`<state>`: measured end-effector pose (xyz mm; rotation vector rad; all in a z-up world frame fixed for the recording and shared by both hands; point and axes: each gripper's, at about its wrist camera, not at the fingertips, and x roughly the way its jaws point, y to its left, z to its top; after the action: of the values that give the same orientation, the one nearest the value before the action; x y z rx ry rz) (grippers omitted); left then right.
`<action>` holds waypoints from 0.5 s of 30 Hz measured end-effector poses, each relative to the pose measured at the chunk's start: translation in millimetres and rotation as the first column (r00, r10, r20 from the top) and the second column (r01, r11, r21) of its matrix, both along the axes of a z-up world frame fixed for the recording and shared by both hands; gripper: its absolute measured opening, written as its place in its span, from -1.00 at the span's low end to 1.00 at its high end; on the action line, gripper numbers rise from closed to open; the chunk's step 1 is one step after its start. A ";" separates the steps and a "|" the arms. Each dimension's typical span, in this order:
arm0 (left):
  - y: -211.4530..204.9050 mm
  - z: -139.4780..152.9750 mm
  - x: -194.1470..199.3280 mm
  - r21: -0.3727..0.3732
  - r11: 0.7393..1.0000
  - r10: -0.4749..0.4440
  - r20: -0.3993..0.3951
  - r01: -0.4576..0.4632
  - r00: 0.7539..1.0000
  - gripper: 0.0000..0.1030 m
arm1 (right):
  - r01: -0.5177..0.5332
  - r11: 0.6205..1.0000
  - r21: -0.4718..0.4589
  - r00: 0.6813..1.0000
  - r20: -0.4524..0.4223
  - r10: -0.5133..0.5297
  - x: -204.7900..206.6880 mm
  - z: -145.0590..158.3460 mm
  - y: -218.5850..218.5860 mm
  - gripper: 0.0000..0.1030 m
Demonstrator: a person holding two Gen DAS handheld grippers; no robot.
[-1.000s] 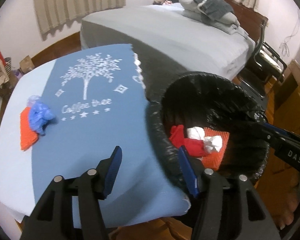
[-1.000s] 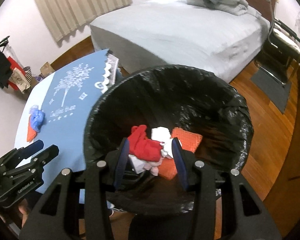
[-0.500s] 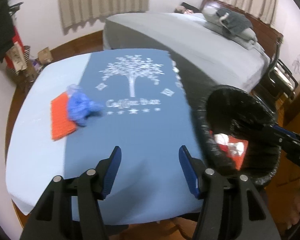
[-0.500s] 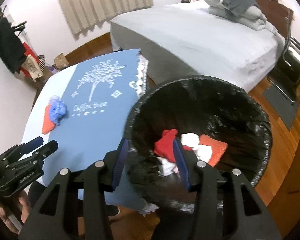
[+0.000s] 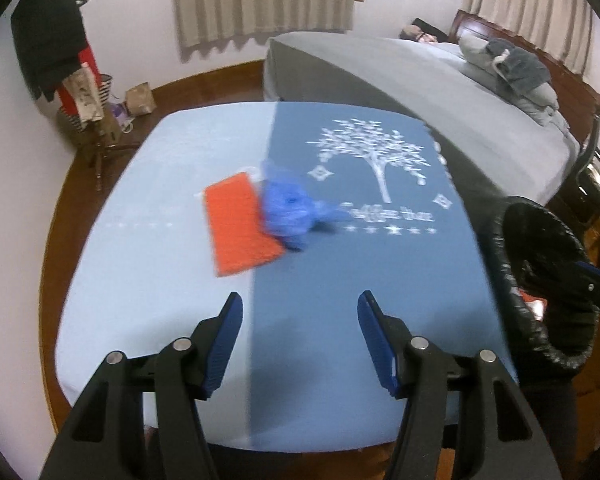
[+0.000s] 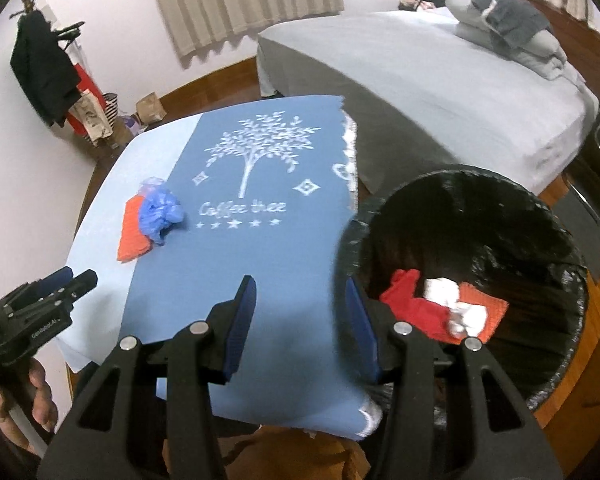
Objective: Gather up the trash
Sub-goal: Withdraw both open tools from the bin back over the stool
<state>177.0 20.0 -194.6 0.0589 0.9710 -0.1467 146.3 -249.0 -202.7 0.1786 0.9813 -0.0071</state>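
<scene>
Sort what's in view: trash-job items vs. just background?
Job:
- blue crumpled bag on the table
- orange cloth beside it
- black-lined bin holding trash
- left gripper, right gripper, both open, empty

Background:
- tablecloth
- bed
- coat rack

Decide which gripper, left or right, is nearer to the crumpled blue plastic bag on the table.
Left. The left gripper hangs open over the table, aimed at the blue plastic bag. The right gripper is open at the table's bin-side edge, farther away.
</scene>
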 end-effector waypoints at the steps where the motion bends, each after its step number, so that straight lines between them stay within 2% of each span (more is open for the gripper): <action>1: 9.6 -0.2 2.4 0.009 1.000 0.007 0.006 -0.007 1.000 0.16 | -0.007 1.000 0.000 1.000 0.003 0.007 3.2 -1.3 7.1 -0.10; 9: 51.6 -11.3 15.9 0.019 0.999 0.032 0.017 -0.032 0.999 0.21 | -0.039 0.999 -0.011 0.999 0.015 0.039 27.6 -12.6 51.4 -0.10; 15: 59.1 -24.1 29.4 0.013 1.000 0.022 0.002 -0.022 1.000 0.21 | -0.059 0.998 -0.006 0.998 0.010 0.059 50.7 -26.6 76.1 -0.10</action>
<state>206.4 79.1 -218.7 0.0602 0.9705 -0.1204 197.0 -172.9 -229.3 0.1440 0.9765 0.0452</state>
